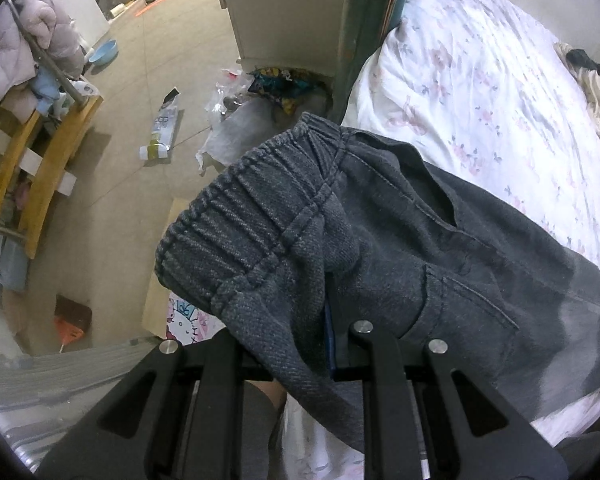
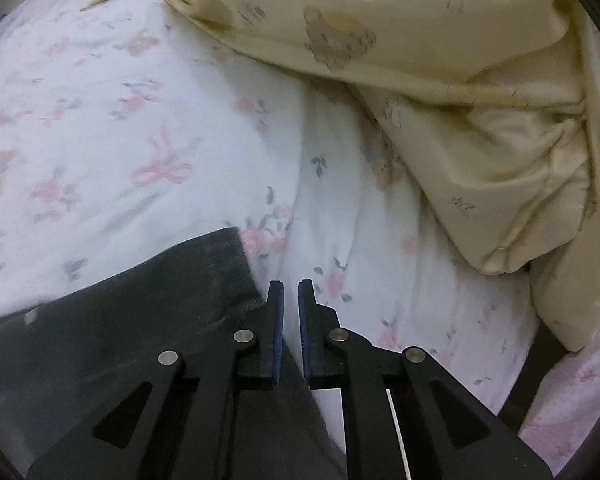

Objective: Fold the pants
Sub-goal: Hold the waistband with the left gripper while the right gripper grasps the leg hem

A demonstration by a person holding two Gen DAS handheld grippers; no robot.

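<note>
On the left wrist view my left gripper [image 1: 332, 344] pinches the dark grey denim pants [image 1: 380, 248] by the elastic waistband, lifted over the floral white bedsheet [image 1: 480, 60], legs trailing right; on the right wrist view my right gripper [image 2: 291, 292] sits slightly parted, empty, the hem just left of its fingers, so it is nearer that end.

Left wrist view: camera sits behind the left gripper [image 1: 332, 344], looking forward and downward along its fingers, very close to the dark pants [image 1: 380, 240] bunched ahead of the tool, with the floor [image 1: 148, 80] beyond to its left. Right wrist view: camera behind the right gripper [image 2: 291, 292], facing down at close range. Both views share the pants and the floral bedsheet [image 1: 480, 80] under them.
</note>
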